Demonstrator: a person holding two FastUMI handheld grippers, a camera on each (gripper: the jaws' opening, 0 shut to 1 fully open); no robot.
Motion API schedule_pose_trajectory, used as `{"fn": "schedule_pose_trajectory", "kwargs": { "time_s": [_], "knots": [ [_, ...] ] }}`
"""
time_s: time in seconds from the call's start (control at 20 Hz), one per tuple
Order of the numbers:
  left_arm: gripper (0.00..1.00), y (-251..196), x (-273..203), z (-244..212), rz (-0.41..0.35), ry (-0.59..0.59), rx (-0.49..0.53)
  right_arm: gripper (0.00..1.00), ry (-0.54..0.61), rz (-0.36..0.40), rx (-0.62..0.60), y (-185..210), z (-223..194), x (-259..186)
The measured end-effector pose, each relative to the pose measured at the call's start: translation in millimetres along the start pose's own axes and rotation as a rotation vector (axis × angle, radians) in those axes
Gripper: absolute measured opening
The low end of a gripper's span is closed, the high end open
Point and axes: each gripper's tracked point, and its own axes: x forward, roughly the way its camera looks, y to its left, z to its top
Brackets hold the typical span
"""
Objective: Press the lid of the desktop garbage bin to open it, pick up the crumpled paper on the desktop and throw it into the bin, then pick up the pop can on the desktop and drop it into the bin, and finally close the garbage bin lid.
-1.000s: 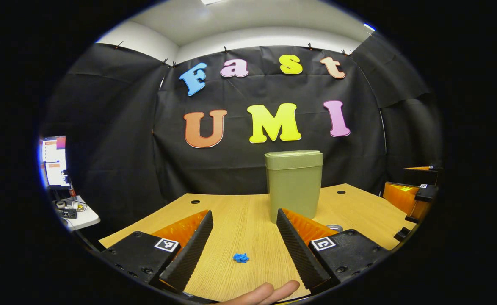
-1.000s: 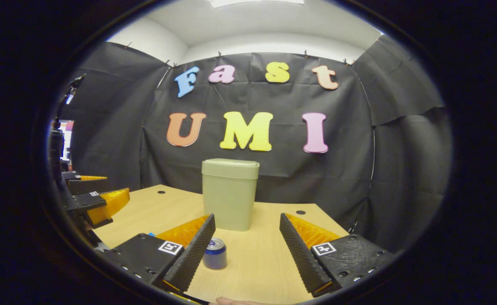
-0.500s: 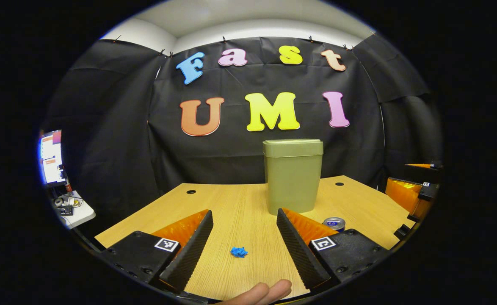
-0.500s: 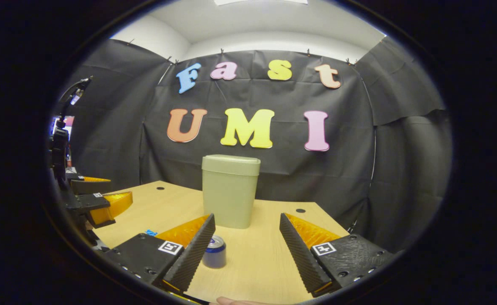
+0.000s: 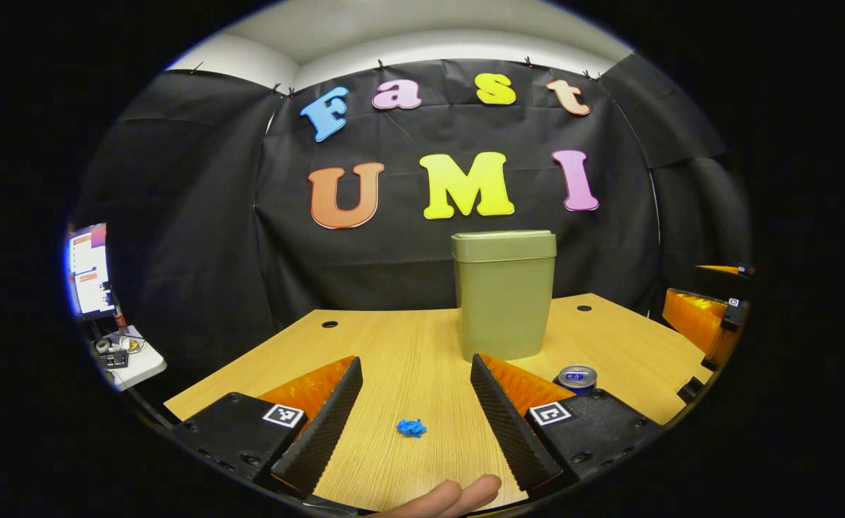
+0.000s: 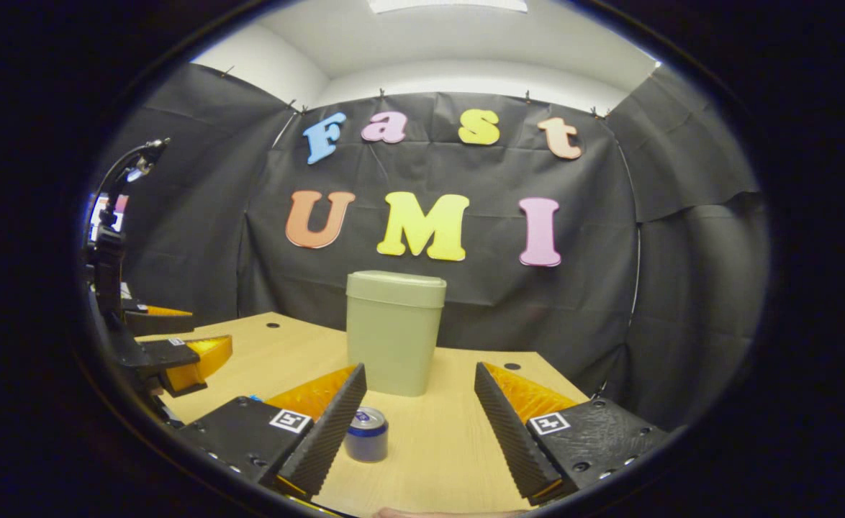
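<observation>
Your desk [image 5: 394,345] carries the garbage bin [image 5: 504,295] upright near the back, its lid [image 5: 504,245] down; press off-centre and the light bin may tip or slide instead of opening. The pop can [image 6: 366,434] stands just ahead of your right gripper [image 6: 419,424], close to its left finger, so a careless advance could topple it. The crumpled paper [image 5: 411,428] lies between the fingers of your left gripper [image 5: 415,410]. Both grippers are spread wide, holding nothing.

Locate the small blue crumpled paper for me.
The small blue crumpled paper lies on the wooden desktop, seen in the left gripper view between the open jaws, nearer than the closed olive-green plastic bin.
</observation>
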Motion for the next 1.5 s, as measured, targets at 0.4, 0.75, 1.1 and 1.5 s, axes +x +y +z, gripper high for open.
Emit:
{"fn": "schedule_pose_trajectory", "kwargs": {
  "time_s": [0.4, 0.75, 1.1, 1.5],
  "knots": [
    [0.97, 11, 1, 3, 0.025, -0.004, 0.003, 0.13, 0.012, 0.028, 0.037, 26, 26, 19],
    [0.98, 26, 4, 2, 0.043, 0.003, -0.019, 0.0, -0.02, 0.056, 0.023, 48, 77, 46],
    [0.97, 40, 7, 4, 0.046, 0.008, -0.064, 0.0, -0.026, 0.028, 0.029, 45, 127, 105],
    [0.98, 41, 16, 0, 0.052, 0.013, -0.073, 0.0, 0.061, 0.009, -0.022, 55, 128, 215]
  ]
}}
